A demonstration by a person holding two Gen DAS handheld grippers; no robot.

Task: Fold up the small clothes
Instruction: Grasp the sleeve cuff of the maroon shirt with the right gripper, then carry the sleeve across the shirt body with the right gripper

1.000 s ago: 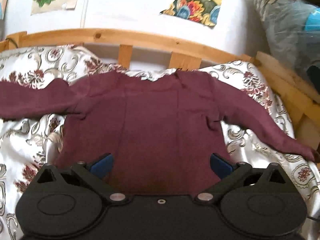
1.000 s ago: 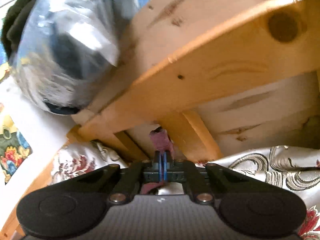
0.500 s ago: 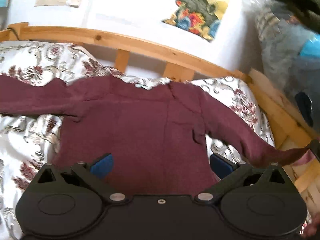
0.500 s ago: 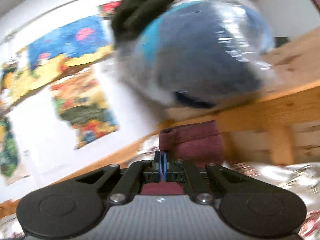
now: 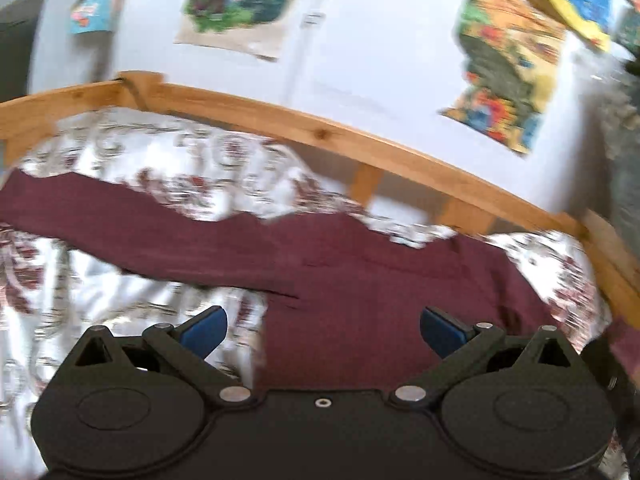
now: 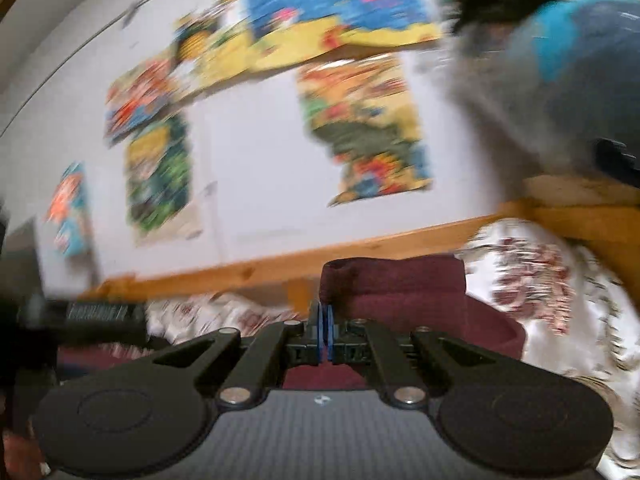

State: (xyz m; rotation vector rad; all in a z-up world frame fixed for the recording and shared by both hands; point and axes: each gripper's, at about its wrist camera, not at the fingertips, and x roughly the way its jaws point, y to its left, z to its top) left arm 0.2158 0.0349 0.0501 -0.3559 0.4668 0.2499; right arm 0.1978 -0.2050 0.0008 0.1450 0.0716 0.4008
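Observation:
A maroon long-sleeved top (image 5: 384, 280) lies spread on a floral bedspread (image 5: 120, 320), its left sleeve (image 5: 100, 224) stretched out to the left. My left gripper (image 5: 322, 330) hovers over the top's lower part, open, with nothing between its blue pads. In the right wrist view my right gripper (image 6: 325, 332) is shut on the cuff of the top's right sleeve (image 6: 394, 284), which stands lifted and folds over just beyond the pads. Both views are blurred by motion.
A wooden bed rail (image 5: 320, 132) runs along the far side of the bedspread, under a white wall with colourful pictures (image 6: 360, 132). A bulky bag of fabric in clear plastic (image 6: 560, 80) sits at the right end of the bed. A dark object (image 6: 100, 314) shows at the left.
My right gripper swung leftward with the sleeve cuff, turning from the bed's end frame to face the pictured wall. The left gripper moved left and up; the top now sits right of its centre.

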